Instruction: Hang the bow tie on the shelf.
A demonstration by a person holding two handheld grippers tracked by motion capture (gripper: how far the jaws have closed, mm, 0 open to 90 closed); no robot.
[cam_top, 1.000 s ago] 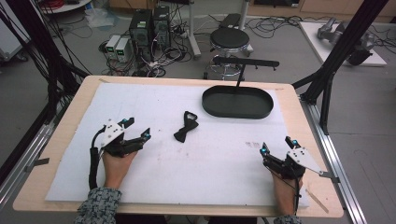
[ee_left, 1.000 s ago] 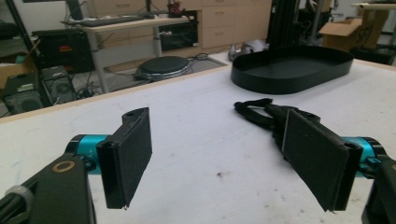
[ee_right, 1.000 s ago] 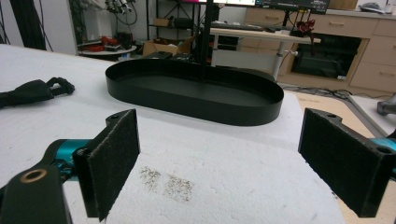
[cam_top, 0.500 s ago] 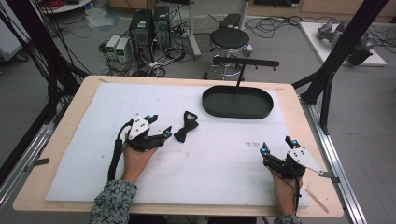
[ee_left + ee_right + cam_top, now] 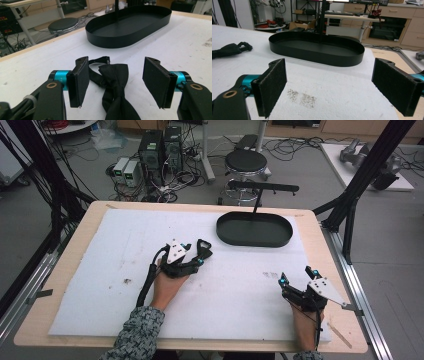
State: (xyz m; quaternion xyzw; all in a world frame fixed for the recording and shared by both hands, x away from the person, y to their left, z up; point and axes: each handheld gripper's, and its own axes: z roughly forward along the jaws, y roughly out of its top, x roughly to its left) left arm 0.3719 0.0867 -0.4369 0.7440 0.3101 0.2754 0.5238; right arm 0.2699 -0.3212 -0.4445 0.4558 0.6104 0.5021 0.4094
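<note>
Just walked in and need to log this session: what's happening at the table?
A person holds a gripper in each hand. The left gripper sits with its jaws open on either side of a black bow tie lying on the white mat. The right gripper rests open near the table's edge. A black oval tray stands empty beyond.

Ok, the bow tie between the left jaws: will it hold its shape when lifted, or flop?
Probably flops: the bow tie looks like soft folded fabric, and its thin strap lies curled loose on the white sheet. Likely light. The open left gripper should pinch the knot.
</note>
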